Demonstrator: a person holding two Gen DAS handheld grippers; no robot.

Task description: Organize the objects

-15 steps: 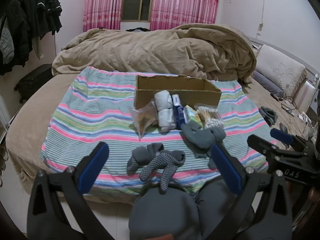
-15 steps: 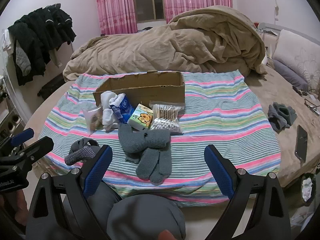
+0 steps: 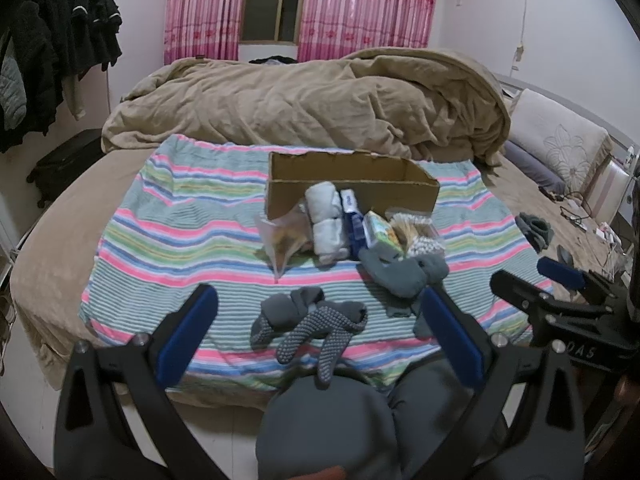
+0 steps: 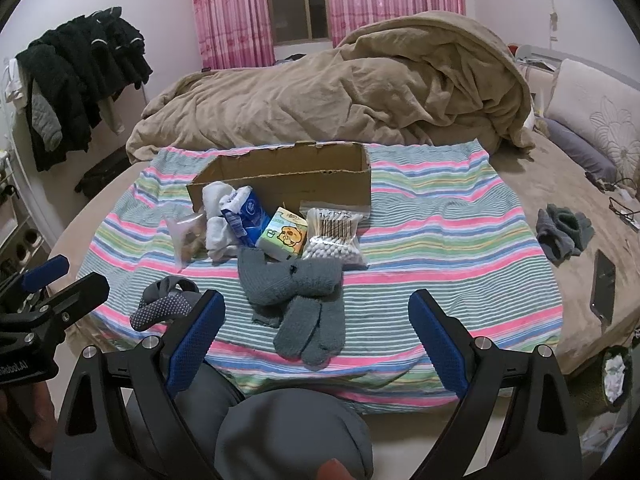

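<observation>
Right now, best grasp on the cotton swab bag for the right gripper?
Probably pinch the swab bag across its width at mid-body, coming from above. It lies flat on the striped blanket, tissue pack close on one side, the box right behind and grey gloves in front. The right gripper is open.

Bare striped blanket (image 4: 440, 248) right of the cardboard box (image 4: 280, 176); clutter crowds its front.

left gripper (image 3: 318, 332) hangs wide open above dotted grey socks (image 3: 310, 320) on the striped blanket (image 3: 180, 240).
</observation>
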